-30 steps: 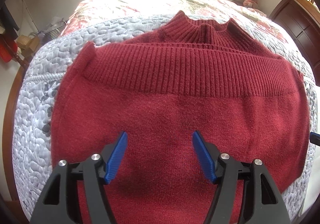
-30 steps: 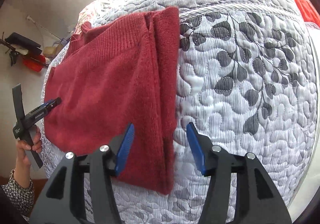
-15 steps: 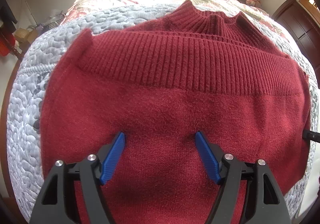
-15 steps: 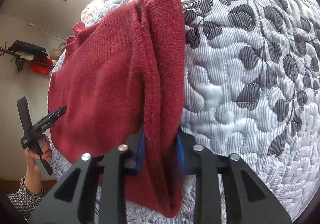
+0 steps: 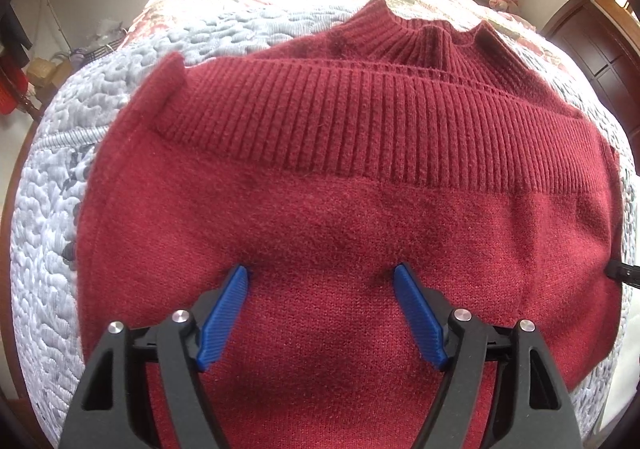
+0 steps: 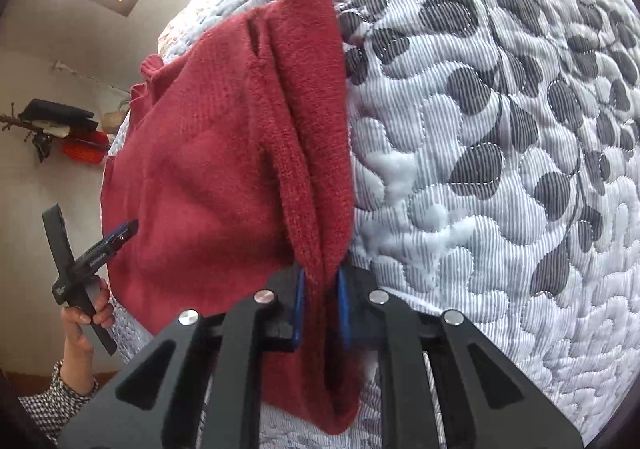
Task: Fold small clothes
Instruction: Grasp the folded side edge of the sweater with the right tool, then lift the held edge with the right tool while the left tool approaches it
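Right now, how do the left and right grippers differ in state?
The left gripper is open, fingertips pressing onto the flat top of the red sweater; the right gripper is shut on the sweater's folded side edge. Both have blue pads and touch the same garment.

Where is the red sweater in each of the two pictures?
Left wrist view: the red sweater fills the middle, collar at the top, with the open left claw resting on it.
Right wrist view: it lies on the left half; the right claw is shut on its folded right edge.
Shared landmark: the grey leaf-pattern quilt lies under the sweater in both.
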`<move>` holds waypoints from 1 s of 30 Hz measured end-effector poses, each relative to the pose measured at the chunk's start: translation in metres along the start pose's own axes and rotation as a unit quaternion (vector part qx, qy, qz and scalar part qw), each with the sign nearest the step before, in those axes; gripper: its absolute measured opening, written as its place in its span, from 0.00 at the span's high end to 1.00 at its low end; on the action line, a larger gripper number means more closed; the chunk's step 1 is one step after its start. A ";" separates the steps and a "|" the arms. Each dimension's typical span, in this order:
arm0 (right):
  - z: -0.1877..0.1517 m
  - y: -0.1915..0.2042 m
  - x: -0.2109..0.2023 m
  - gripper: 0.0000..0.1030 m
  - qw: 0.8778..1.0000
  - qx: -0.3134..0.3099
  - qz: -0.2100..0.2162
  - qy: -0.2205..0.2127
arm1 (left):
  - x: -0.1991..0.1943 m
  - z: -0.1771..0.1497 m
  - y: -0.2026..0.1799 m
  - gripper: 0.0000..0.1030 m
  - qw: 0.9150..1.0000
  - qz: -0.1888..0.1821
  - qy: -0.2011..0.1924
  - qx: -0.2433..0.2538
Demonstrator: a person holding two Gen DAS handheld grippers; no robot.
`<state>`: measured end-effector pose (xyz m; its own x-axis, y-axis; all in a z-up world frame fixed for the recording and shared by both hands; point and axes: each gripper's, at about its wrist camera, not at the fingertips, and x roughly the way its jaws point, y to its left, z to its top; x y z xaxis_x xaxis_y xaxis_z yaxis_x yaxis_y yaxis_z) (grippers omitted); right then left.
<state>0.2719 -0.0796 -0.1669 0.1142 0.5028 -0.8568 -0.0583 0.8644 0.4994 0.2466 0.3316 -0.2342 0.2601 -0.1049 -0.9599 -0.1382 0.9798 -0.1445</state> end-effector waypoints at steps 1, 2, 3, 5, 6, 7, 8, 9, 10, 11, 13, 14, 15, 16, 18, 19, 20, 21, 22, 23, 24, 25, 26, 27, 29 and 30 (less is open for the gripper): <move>-0.001 0.000 0.001 0.88 1.000 0.003 0.000 -0.001 | 0.000 0.000 0.000 0.25 1.000 -0.002 0.000 0.000; -0.001 0.000 0.000 0.88 1.000 0.001 -0.002 -0.001 | 0.000 0.000 0.001 0.25 1.000 -0.004 0.000 0.001; -0.001 0.001 -0.001 0.88 1.000 -0.003 -0.005 -0.002 | 0.000 0.000 0.001 0.25 1.000 -0.005 0.001 0.001; 0.000 0.006 -0.001 0.88 1.000 -0.004 -0.009 0.000 | 0.000 0.000 0.002 0.25 1.000 -0.007 0.001 0.001; 0.000 0.006 -0.003 0.88 1.000 -0.002 -0.008 0.000 | 0.000 0.000 0.002 0.24 1.000 -0.007 0.000 0.002; 0.000 0.008 -0.004 0.88 1.000 0.000 -0.007 0.000 | 0.001 0.000 0.003 0.24 1.000 -0.008 0.000 0.003; 0.001 0.009 -0.006 0.88 1.000 0.002 -0.006 0.001 | 0.001 0.001 0.004 0.24 1.000 -0.009 0.000 0.003; 0.001 0.011 -0.008 0.88 1.000 0.003 -0.005 0.000 | 0.001 0.001 0.005 0.24 1.000 -0.011 0.000 0.003; 0.001 0.015 -0.010 0.88 1.000 0.003 -0.003 0.000 | 0.001 0.001 0.005 0.24 1.000 -0.012 0.000 0.003; 0.001 0.017 -0.015 0.88 1.000 0.001 -0.003 -0.001 | 0.001 0.002 0.006 0.24 1.000 -0.013 0.001 0.005; 0.001 0.028 -0.022 0.88 1.000 -0.003 -0.009 0.000 | 0.000 0.003 0.008 0.24 1.000 -0.016 0.002 0.008; 0.002 0.033 -0.026 0.88 1.000 -0.004 -0.012 0.001 | -0.001 0.003 0.009 0.25 1.000 -0.018 0.002 0.010; 0.002 0.041 -0.029 0.88 1.000 -0.008 -0.015 0.002 | -0.002 0.004 0.010 0.25 1.000 -0.021 0.004 0.009; 0.003 0.049 -0.032 0.88 1.000 -0.014 -0.017 0.003 | -0.003 0.004 0.010 0.25 1.000 -0.023 0.004 0.008; 0.004 0.069 -0.035 0.88 0.999 -0.031 -0.019 0.006 | -0.006 0.005 0.012 0.25 1.000 -0.027 0.004 0.005; 0.005 0.080 -0.034 0.87 0.999 -0.038 -0.020 0.008 | -0.008 0.006 0.013 0.25 1.000 -0.028 0.004 0.003; 0.005 0.090 -0.034 0.87 0.999 -0.045 -0.018 0.009 | -0.010 0.007 0.015 0.25 1.000 -0.028 0.002 0.003; 0.006 0.101 -0.033 0.87 0.999 -0.051 -0.013 0.009 | -0.012 0.007 0.016 0.25 1.000 -0.028 0.000 0.002; 0.006 0.111 -0.031 0.87 0.998 -0.059 -0.007 0.009 | -0.015 0.008 0.017 0.25 1.000 -0.028 -0.002 0.001; 0.007 0.121 -0.030 0.87 0.998 -0.068 -0.003 0.010 | -0.017 0.008 0.018 0.25 1.000 -0.028 -0.004 0.001; 0.006 0.131 -0.027 0.87 0.997 -0.077 -0.002 0.011 | -0.020 0.009 0.020 0.25 1.000 -0.027 -0.007 0.002; 0.006 0.142 -0.023 0.87 0.996 -0.084 -0.003 0.012 | -0.021 0.009 0.021 0.25 1.000 -0.025 -0.008 0.003; 0.006 0.150 -0.019 0.87 0.996 -0.091 -0.005 0.014 | -0.023 0.010 0.022 0.25 1.000 -0.023 -0.009 0.004; 0.005 0.158 -0.014 0.87 0.995 -0.097 -0.005 0.017 | -0.024 0.010 0.023 0.25 1.000 -0.022 -0.010 0.003; 0.004 0.168 -0.003 0.87 0.994 -0.106 -0.005 0.024 | -0.026 0.010 0.026 0.25 1.000 -0.022 -0.010 -0.001; 0.004 0.174 0.004 0.87 0.993 -0.111 -0.007 0.028 | -0.026 0.010 0.028 0.25 1.000 -0.021 -0.009 -0.003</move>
<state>0.2662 0.0732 -0.0829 0.0610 0.4857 -0.8720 -0.2760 0.8478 0.4529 0.2459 0.3636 -0.2108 0.2827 -0.1432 -0.9485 -0.1327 0.9735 -0.1865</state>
